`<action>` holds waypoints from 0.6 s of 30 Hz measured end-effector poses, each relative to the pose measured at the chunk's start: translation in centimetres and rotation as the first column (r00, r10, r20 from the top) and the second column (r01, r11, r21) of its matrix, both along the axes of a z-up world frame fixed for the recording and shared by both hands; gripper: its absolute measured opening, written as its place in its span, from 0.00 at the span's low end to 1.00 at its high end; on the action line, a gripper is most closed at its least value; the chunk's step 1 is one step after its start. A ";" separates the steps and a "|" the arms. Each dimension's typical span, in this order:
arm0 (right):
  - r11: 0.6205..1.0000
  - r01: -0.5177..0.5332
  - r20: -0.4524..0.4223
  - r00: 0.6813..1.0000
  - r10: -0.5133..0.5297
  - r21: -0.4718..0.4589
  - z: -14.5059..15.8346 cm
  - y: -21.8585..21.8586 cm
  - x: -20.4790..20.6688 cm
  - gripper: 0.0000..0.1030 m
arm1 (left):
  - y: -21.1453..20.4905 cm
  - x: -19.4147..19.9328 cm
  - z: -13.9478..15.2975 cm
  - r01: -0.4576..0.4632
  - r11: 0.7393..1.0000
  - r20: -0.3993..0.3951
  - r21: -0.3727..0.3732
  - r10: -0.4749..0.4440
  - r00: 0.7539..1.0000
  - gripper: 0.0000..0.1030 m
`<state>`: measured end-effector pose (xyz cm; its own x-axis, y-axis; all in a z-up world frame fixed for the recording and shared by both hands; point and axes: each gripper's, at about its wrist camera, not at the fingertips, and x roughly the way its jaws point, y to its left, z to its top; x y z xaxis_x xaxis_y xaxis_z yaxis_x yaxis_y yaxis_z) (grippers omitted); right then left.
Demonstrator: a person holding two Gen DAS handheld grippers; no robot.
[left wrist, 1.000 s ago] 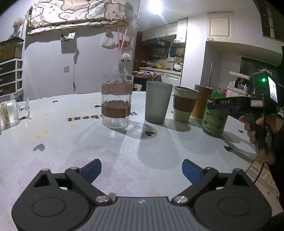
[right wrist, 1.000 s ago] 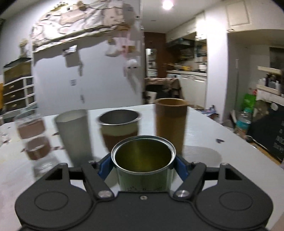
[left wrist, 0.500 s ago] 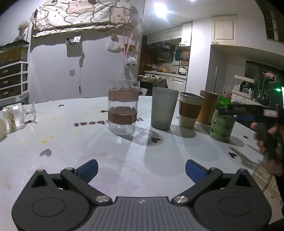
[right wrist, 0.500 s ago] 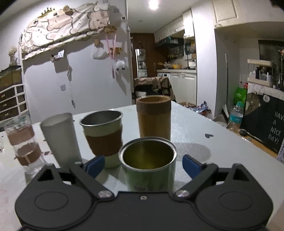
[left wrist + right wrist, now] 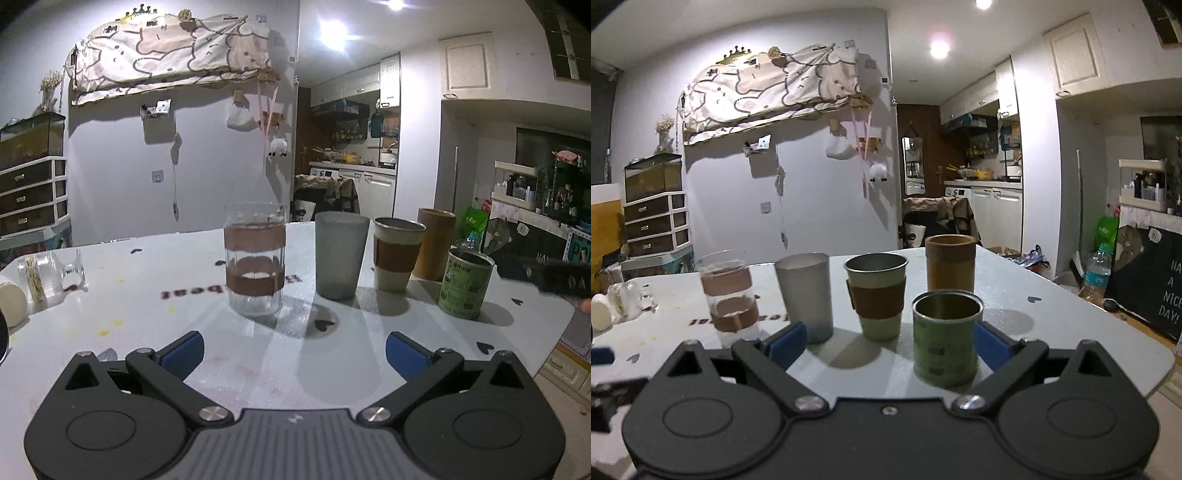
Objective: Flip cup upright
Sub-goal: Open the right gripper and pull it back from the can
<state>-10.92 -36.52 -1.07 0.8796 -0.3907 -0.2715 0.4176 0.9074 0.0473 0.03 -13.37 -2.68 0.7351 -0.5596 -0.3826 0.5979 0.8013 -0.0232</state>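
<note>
Cups all stand upright on my desk (image 5: pixel 1052 306); flipping looks finished. My right claw (image 5: pixel 886 341) gapes, released, behind the green cup (image 5: pixel 945 343). My left claw (image 5: pixel 293 349) is released too; next I would withdraw.

Five cups stand in a row across the table (image 5: pixel 140 314): glass (image 5: pixel 255 258), grey cup (image 5: pixel 340 255), sleeved cup (image 5: pixel 397 254), brown cup (image 5: pixel 436 243), green tin (image 5: pixel 464 283) near the right edge. Narrow gaps between them. Bare tabletop along the near edge. Clutter (image 5: pixel 44 273) at the left edge.

Dim room, glaring ceiling lights (image 5: pixel 334 29), soft shadows on table (image 5: pixel 147 295), fisheye-bent edges, slight blur.
</note>
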 end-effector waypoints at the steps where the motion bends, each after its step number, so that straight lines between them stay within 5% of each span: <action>1: 1.000 -0.002 -0.004 1.000 0.002 -0.008 0.0 0.4 -0.2 0.95 | 0.0 -0.1 0.1 0.000 1.000 0.002 -0.003 0.000 1.000 1.00; 18: 1.000 0.011 -0.051 0.999 -0.011 0.004 -0.8 1.9 -3.1 1.00 | -0.5 -1.0 1.3 -0.029 1.000 -0.005 0.000 0.029 1.000 1.00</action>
